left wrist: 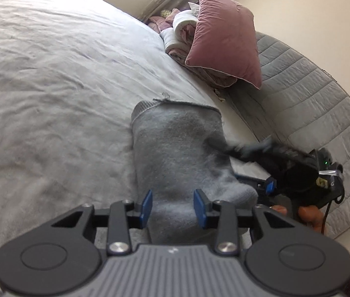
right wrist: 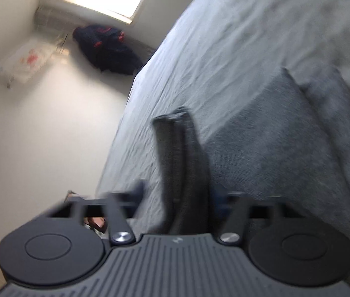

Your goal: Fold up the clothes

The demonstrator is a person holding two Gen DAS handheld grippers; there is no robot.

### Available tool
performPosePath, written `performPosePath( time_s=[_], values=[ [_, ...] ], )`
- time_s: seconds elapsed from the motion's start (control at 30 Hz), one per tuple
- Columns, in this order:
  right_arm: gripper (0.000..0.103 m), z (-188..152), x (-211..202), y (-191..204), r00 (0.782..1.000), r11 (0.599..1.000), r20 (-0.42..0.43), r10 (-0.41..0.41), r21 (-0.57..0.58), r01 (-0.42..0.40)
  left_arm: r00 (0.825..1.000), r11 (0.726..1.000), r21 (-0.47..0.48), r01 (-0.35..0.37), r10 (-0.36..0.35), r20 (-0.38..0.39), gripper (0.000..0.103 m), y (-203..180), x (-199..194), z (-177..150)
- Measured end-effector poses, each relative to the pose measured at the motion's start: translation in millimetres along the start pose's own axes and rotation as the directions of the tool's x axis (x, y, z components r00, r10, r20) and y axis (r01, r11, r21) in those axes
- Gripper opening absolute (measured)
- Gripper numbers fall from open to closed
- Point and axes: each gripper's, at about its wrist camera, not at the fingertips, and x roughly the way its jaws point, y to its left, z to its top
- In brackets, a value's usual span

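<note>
Garment: we see the grey garment (left wrist: 175,153) doubled over on the bed (left wrist: 51,74).
Left gripper (left wrist: 172,209): jaws apart, straddling it.
Right gripper (right wrist: 182,195): blurred; we cannot tell.
Left: tidying, perhaps.

Left gripper (left wrist: 172,208) fingers parted, right gripper (right wrist: 175,195) fingers apart, motion-blurred

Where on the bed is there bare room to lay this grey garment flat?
The widest bare patch is the wrinkled grey bedsheet left of the grey fleece garment, running to the far edge. Right of the garment it is crowded: the right tongs, then the quilted grey headboard. The far right corner holds a pink pillow on piled bedding.
</note>
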Motion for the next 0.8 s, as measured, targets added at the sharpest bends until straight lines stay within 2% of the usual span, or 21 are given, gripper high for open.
performPosePath(
  time_s=[0.1, 0.2, 0.33, 0.4, 0.47, 0.67, 0.77, 0.8],
  values=[
    [0.021, 4.5, -2.1, -3.5, 1.000, 1.000, -0.003, 0.022, 0.013, -0.022, 0.999, 0.998, 0.055, -0.011, 0.009, 0.036, 0.037, -6.4, -0.7, 2.0],
    [0.021, 14.2, -17.7, -9.8, 0.998, 0.997, 0.026, 0.060, 0.053, -0.061, 0.998, 0.994, 0.106, 0.009, -0.016, 0.063, 0.036, -17.1, 5.5, 3.0],
    [0.021, 23.3, -37.8, -25.8, 0.995, 0.993, 0.072, 0.066, 0.098, -0.073, 0.998, 0.984, 0.172, 0.037, -0.044, 0.041, 0.036, -32.6, 21.3, -1.0],
    [0.021, 25.0, -42.2, -37.9, 0.996, 0.987, 0.066, 0.065, 0.144, -0.074, 0.998, 0.978, 0.202, 0.046, -0.052, 0.025, 0.036, -40.1, 29.1, -3.7],
    [0.021, 26.2, -44.9, -46.3, 0.997, 0.984, 0.067, 0.048, 0.170, -0.058, 0.998, 0.971, 0.231, 0.055, -0.059, 0.009, 0.036, -47.6, 36.9, -6.4],
    [0.021, 22.6, -54.2, -42.4, 0.993, 0.994, 0.120, -0.015, 0.108, 0.002, 0.996, 0.944, 0.318, 0.084, -0.076, -0.039, 0.036, -70.2, 60.4, -14.5],
    [0.024, 20.8, -58.9, -40.4, 0.988, 0.996, 0.148, -0.045, 0.078, 0.034, 0.997, 0.940, 0.335, 0.073, -0.068, -0.026, 0.035, -77.3, 63.5, -13.3],
    [0.024, 20.2, -60.4, -39.8, 0.986, 0.997, 0.157, -0.055, 0.068, 0.045, 0.998, 0.939, 0.337, 0.062, -0.064, -0.006, 0.032, -79.6, 62.6, -11.3]
  ],
)
